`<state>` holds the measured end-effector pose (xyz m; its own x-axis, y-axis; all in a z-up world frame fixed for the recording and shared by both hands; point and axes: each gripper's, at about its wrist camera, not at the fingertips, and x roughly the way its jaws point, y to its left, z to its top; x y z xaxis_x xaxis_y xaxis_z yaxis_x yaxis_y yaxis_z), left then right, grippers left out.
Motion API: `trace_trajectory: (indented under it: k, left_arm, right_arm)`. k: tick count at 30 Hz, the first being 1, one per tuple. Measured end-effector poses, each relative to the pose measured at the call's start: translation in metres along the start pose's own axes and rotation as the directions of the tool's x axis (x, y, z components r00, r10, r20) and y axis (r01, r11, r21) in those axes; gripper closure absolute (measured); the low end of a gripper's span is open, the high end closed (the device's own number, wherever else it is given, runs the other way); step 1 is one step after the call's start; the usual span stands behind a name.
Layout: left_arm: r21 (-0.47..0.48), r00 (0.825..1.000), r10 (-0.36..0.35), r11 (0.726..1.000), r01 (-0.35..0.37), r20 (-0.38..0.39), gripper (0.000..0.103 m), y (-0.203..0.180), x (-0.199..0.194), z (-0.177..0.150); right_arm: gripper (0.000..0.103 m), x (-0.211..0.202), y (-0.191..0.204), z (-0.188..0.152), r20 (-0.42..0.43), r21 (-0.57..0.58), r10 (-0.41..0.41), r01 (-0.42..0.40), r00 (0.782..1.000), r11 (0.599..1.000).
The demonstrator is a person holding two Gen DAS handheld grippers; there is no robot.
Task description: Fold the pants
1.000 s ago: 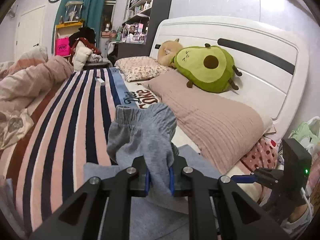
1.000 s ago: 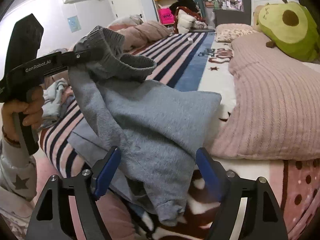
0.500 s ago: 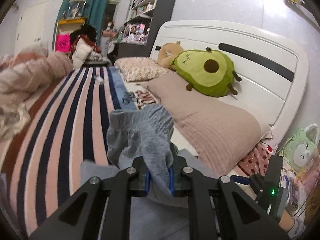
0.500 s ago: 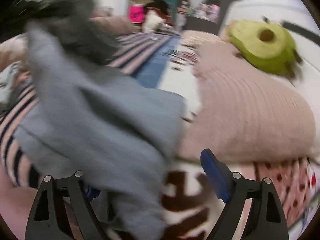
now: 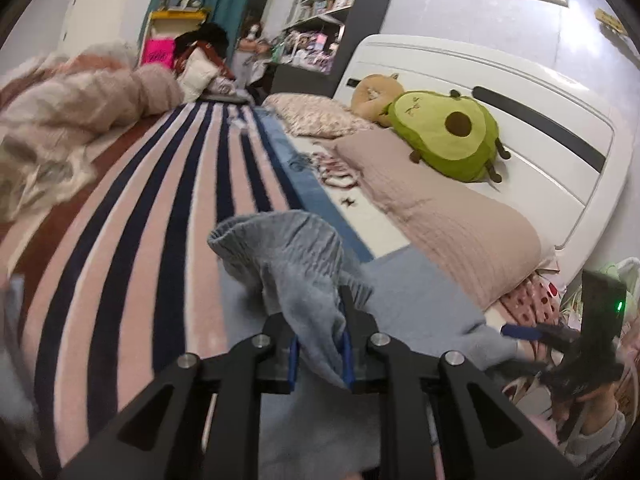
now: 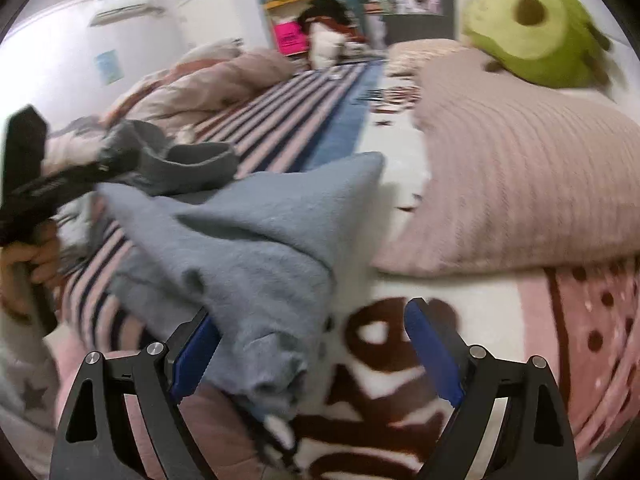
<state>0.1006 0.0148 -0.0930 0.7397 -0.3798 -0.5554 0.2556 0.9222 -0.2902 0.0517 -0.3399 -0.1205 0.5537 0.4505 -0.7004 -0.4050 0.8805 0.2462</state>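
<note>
The grey pants (image 5: 296, 264) lie partly on the striped bed cover, with the waistband bunched up. My left gripper (image 5: 320, 354) is shut on the waistband cloth and holds it just above the bed. In the right wrist view the pants (image 6: 256, 248) drape toward my right gripper (image 6: 316, 344), which is open with its blue pads on either side of a hanging fold. The left gripper (image 6: 80, 168) shows there at the left, clamped on the waistband. The right gripper (image 5: 532, 334) shows at the right edge of the left wrist view.
A pink pillow (image 5: 440, 216) and a green avocado plush (image 5: 448, 140) lie by the white headboard (image 5: 540, 92). A bunched pink duvet (image 5: 68, 108) lies at the far left. The striped cover (image 5: 160, 200) stretches ahead.
The left gripper has lowered the waistband toward the bed. The right gripper has stayed open and moved in close, so a fold of the pants now hangs between its pads.
</note>
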Motion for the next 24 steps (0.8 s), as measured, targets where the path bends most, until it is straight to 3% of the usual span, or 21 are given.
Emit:
trace_trajectory:
  k: [2, 5, 7, 9, 13, 15, 20, 22, 24]
  left_arm:
    - [-0.04, 0.999, 0.015, 0.999, -0.016, -0.036, 0.079, 0.011, 0.001, -0.016]
    - [-0.027, 0.994, 0.058, 0.998, -0.061, -0.097, 0.073, 0.02, 0.003, -0.039]
    - [-0.041, 0.994, 0.064, 0.997, -0.067, -0.086, 0.054, 0.027, -0.004, -0.043]
    - [-0.045, 0.997, 0.05, 0.998, -0.053, -0.066, 0.041, 0.031, -0.013, -0.038]
    - [-0.004, 0.998, 0.044, 0.999, -0.044, -0.034, 0.035, 0.023, -0.02, -0.021]
    - [0.028, 0.996, 0.067, 0.997, -0.065, -0.059, 0.03, 0.017, -0.009, -0.013]
    - [0.051, 0.986, 0.12, 0.992, -0.115, -0.116, 0.034, 0.014, 0.032, -0.009]
    - [0.029, 0.975, 0.185, 0.983, -0.183, -0.123, 0.076, 0.022, 0.04, -0.012]
    - [0.006, 0.965, 0.23, 0.973, -0.231, -0.127, 0.077, 0.036, 0.043, -0.019]
  right_arm:
    - [0.016, -0.001, 0.003, 0.003, 0.001, 0.019, 0.041, -0.041, 0.999, 0.999]
    - [0.016, 0.004, 0.003, 0.01, 0.008, 0.037, 0.052, -0.052, 0.999, 0.998]
    - [0.016, 0.003, 0.004, 0.012, 0.016, 0.043, 0.048, -0.048, 0.999, 0.998]
    - [0.016, 0.004, 0.004, 0.015, 0.024, 0.053, 0.051, -0.052, 0.998, 0.997]
    - [0.016, 0.004, 0.004, 0.022, 0.03, 0.054, 0.064, -0.066, 0.997, 0.996]
    - [0.016, 0.006, 0.005, 0.024, 0.029, 0.047, 0.064, -0.065, 0.998, 0.997]
    - [0.016, 0.009, 0.006, 0.024, 0.026, 0.033, 0.064, -0.065, 0.998, 0.997]
    - [0.016, 0.01, 0.003, 0.021, 0.021, 0.031, 0.042, -0.043, 0.999, 0.999]
    - [0.016, 0.01, -0.002, 0.018, 0.017, 0.038, 0.021, -0.021, 1.0, 0.999]
